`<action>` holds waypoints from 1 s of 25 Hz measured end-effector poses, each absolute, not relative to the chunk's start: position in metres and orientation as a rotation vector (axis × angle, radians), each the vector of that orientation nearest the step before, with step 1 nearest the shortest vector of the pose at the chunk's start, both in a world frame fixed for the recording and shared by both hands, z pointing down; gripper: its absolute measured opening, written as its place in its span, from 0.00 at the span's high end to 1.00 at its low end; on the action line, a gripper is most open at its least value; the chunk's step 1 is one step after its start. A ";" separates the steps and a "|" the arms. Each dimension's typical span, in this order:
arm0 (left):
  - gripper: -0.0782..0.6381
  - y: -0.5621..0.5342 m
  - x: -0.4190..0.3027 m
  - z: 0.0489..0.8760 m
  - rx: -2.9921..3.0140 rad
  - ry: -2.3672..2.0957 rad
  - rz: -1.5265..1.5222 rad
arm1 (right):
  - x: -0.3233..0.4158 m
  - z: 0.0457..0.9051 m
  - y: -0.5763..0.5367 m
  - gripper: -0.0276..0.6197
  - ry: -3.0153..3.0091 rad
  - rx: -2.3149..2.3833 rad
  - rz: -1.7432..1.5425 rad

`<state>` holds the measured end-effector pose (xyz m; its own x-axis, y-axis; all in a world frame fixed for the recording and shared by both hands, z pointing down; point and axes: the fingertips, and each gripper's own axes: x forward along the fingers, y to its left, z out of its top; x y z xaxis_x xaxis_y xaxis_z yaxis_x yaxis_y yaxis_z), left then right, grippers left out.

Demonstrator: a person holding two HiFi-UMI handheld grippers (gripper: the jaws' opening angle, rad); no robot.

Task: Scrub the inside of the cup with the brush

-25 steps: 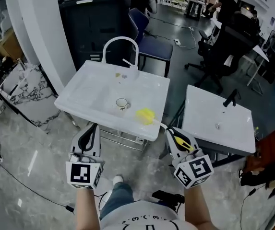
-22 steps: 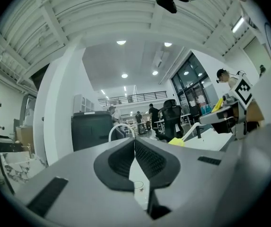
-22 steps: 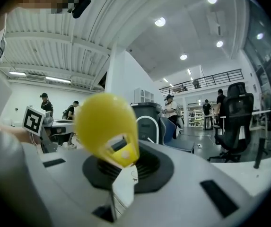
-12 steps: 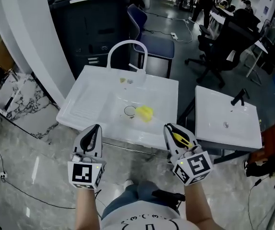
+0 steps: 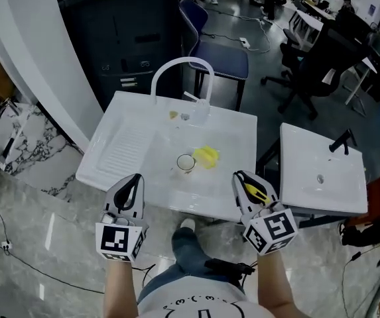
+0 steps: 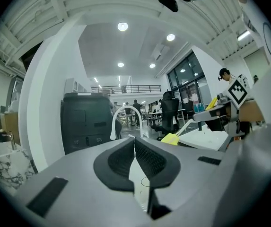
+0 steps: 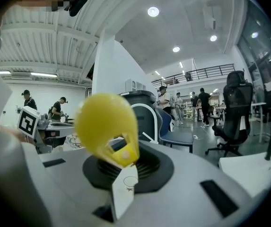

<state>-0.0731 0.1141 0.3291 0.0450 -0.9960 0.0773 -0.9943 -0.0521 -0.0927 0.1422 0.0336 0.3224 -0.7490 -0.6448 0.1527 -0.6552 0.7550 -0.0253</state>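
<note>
Brush clamped, cup loose in the sink
My right gripper (image 5: 244, 179) is clenched on the brush (image 5: 207, 156) by its smooth yellow plastic handle; my left gripper (image 5: 134, 180) is closed on nothing. The small round cup (image 5: 186, 163) stands unheld mid-sink (image 5: 239, 120), with the spongy yellow brush head just beside it, so I judge a push could tip or skate it across the glossy white basin
</note>
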 end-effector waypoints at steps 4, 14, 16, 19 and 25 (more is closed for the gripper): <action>0.83 0.072 -0.086 0.341 -2.333 2.120 -0.206 | 0.127 0.330 -0.004 0.89 -2.803 1.063 0.138; 0.59 -0.043 -0.093 0.387 -2.616 1.982 -0.302 | 0.103 0.362 -0.082 0.89 -2.736 1.055 0.238; 0.60 -0.056 -0.091 0.403 -2.667 1.948 -0.362 | 0.102 0.370 -0.091 0.89 -2.713 1.046 0.261; 0.60 -0.068 -0.088 0.430 -2.763 1.869 -0.472 | 0.100 0.382 -0.102 0.89 -2.677 1.032 0.304; 0.64 -0.077 -0.086 0.485 -2.899 1.719 -0.725 | 0.093 0.400 -0.115 0.89 -2.623 1.025 0.356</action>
